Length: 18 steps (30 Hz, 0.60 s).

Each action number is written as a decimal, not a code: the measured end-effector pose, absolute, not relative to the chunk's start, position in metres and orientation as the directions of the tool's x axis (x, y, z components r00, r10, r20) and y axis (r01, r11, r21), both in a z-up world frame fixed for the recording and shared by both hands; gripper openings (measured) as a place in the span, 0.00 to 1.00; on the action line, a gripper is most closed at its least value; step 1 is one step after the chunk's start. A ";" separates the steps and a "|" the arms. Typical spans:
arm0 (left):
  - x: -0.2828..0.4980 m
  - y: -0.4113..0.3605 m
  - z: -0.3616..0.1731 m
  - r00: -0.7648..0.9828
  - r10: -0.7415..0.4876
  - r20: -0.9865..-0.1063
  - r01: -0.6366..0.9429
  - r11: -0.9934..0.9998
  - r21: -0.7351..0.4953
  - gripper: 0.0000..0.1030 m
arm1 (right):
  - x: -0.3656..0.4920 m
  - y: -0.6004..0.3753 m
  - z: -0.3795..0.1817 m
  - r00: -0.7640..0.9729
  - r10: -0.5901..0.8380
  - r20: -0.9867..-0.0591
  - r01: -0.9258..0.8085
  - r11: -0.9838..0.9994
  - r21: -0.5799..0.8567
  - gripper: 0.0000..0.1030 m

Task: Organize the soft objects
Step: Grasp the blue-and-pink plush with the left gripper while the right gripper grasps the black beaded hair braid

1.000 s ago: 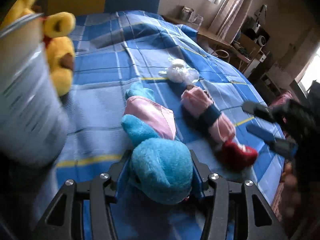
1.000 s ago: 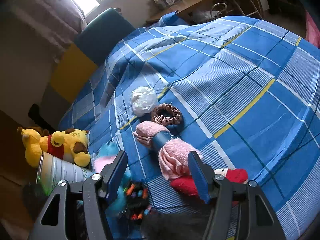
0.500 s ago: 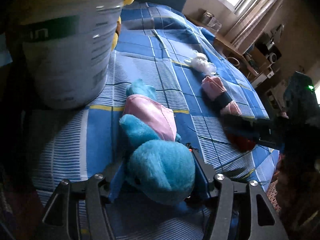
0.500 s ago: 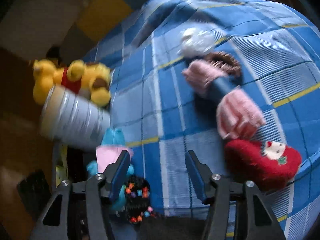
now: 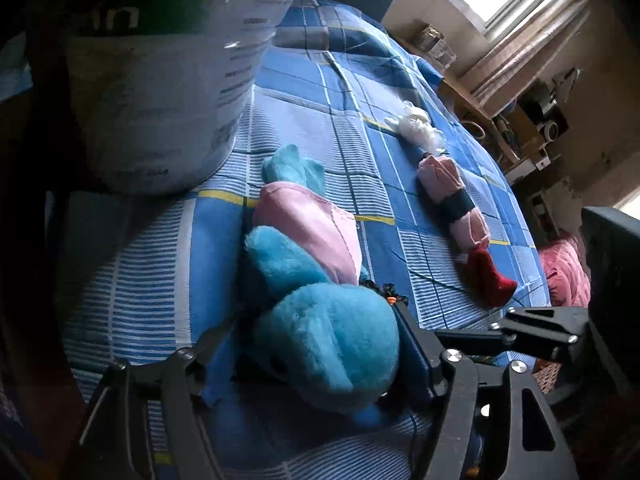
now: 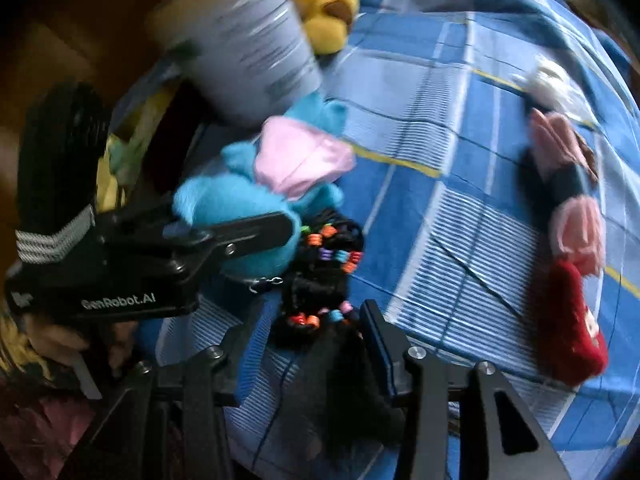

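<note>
Left tool (image 5: 316, 364) opening round blue plush (image 5: 320, 336), pink-shirted; right tool (image 6: 308, 336) closing on black beaded item (image 6: 320, 276).

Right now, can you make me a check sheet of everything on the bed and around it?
Surface: blue checked bedsheet with yellow lines, rumpled.
Job's things: fluffy blue plush toy in a pink cloth; black hair tie with coloured beads; rolled pink towel with a dark band; red knitted piece; yellow plush bear.
Clutter: large white tin can; crumpled white plastic bag.
Grippers: left gripper opening around the blue plush; right gripper closing around the black hair tie.
Cables: nothing seen.
Surroundings: window with curtains, cluttered shelves.
</note>
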State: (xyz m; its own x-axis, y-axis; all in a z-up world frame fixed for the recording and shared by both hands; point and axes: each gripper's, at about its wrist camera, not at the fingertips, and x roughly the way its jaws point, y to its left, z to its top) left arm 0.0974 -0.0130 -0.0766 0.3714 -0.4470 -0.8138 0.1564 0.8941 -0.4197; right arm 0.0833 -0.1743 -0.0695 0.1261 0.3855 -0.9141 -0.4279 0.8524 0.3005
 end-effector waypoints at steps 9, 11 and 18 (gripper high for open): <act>0.095 -0.014 -0.080 0.373 -0.438 -0.818 0.161 0.899 -0.408 0.76 | 0.087 -0.181 -0.067 0.189 0.186 -0.964 -0.393 0.914 0.099 0.14; 0.094 -0.016 -0.080 0.372 -0.435 -0.820 0.169 0.901 -0.401 0.76 | 0.092 -0.198 -0.067 0.202 0.158 -0.966 -0.333 0.939 0.084 0.13; 0.093 -0.009 -0.080 0.371 -0.434 -0.821 0.154 0.901 -0.407 0.76 | 0.090 -0.215 -0.075 0.165 0.036 -0.986 -0.305 0.952 -0.016 0.14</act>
